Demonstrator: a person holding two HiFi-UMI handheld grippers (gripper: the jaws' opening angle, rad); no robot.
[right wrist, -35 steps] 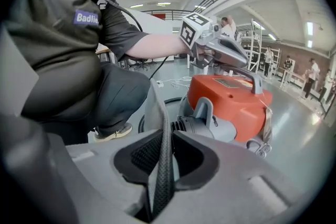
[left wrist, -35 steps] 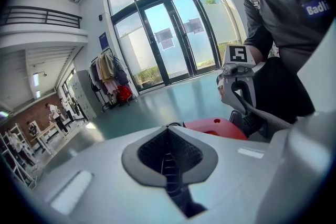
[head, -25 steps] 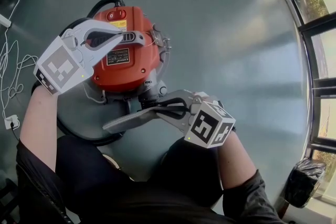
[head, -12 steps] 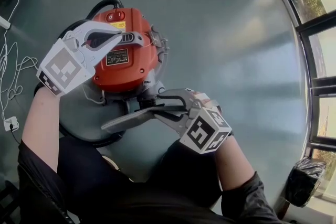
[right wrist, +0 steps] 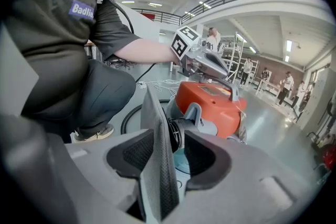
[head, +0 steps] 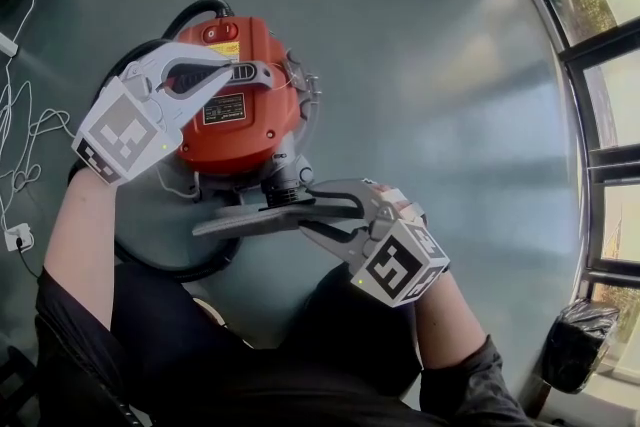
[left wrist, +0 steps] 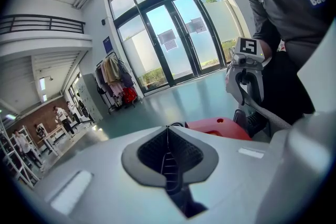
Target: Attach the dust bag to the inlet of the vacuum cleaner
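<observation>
The red vacuum cleaner [head: 235,115] [right wrist: 215,105] [left wrist: 218,127] stands on the floor. Its grey inlet [head: 285,187] [right wrist: 176,134] faces me. The flat grey dust bag [head: 250,220] [right wrist: 157,160] lies level right at the inlet, and I cannot tell if it is seated. My right gripper [head: 315,210] [right wrist: 170,157] has just been opening. The bag stands between its jaws, leaning on one pad with a gap to the other. My left gripper [head: 228,67] [left wrist: 168,152] is shut with nothing visible between its pads. Its tips are at the vacuum's grey handle [head: 255,70].
A black hose [head: 150,260] loops on the floor round the vacuum's near side. White cables [head: 20,145] trail at the left. A black bag [head: 575,345] sits at the lower right by the glass doors [head: 600,65]. My knees are just below the grippers.
The right gripper's jaws have spread apart and the gripper has drawn back a little toward me. The dust bag has swung from tilted to level at the inlet. The left gripper has stayed put.
</observation>
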